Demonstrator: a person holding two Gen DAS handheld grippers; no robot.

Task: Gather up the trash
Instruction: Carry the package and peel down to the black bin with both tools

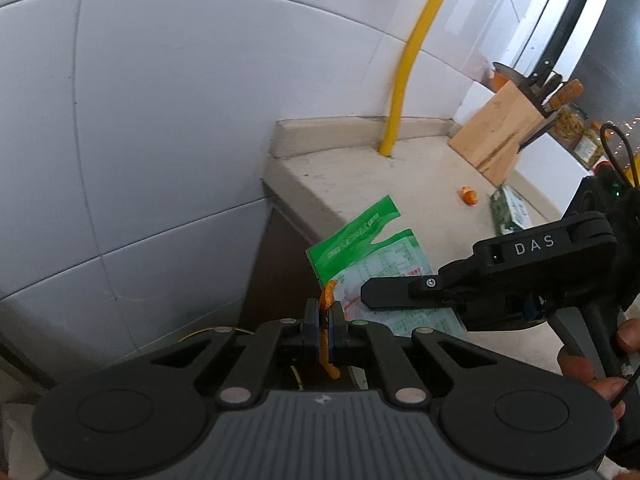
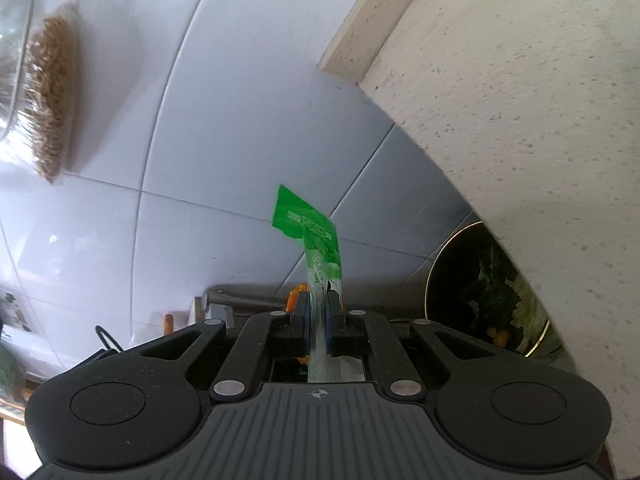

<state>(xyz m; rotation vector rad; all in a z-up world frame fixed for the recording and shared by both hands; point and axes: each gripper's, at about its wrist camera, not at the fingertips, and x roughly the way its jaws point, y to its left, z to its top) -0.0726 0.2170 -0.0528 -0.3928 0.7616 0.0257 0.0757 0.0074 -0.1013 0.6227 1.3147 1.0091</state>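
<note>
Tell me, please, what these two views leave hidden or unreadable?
- Green wrapper: print too small, left wrist view; the right gripper covers its lower part.
- Orange peel: mostly hidden between the left gripper's fingers.
- Bin: the countertop cuts off its right side, right wrist view.
- Knife block: motion-blurred.

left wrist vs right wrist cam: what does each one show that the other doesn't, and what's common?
Left wrist only: the countertop's top side with a yellow pipe, a knife block, a loose orange peel, a green box, and the right hand-held gripper from the side.

Right wrist only: a bin with scraps, below the counter edge.

Both: the green wrapper pinched by the right hand-held gripper, the peel strip clamped in the left hand-held gripper, the tiled wall.
</note>
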